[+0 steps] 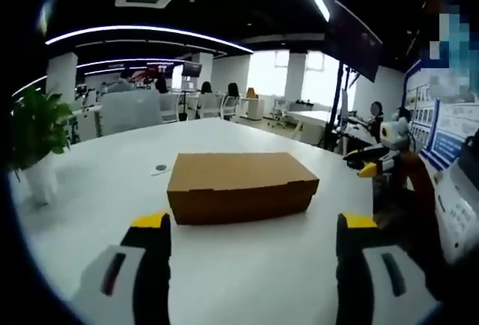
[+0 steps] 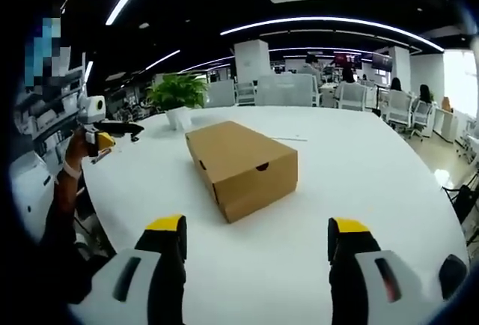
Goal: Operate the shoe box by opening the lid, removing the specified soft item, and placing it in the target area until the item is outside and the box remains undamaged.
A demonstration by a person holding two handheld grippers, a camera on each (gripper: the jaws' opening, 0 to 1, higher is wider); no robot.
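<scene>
Left gripper view looks across a white table (image 1: 247,280): beyond and to the left of the left fingertip stands a potted plant (image 1: 34,141), and ahead of the left gripper (image 1: 254,224), between its two yellow-tipped fingers (image 1: 150,222) and well apart from them, lies the brown shoe box (image 1: 241,184) with its lid shut, a small grey disc (image 1: 160,168) just past its left corner. The jaws stand wide apart and hold nothing. Past the right fingertip another gripper (image 1: 374,164) appears in a person's hand. Right gripper view shows that gripper (image 2: 112,134) held up beyond its own left fingertip, then the potted plant (image 2: 178,96), then the shoe box (image 2: 241,164) ahead between the fingers of the right gripper (image 2: 258,228), nearer the left one, untouched. These jaws too gape wide and empty.
</scene>
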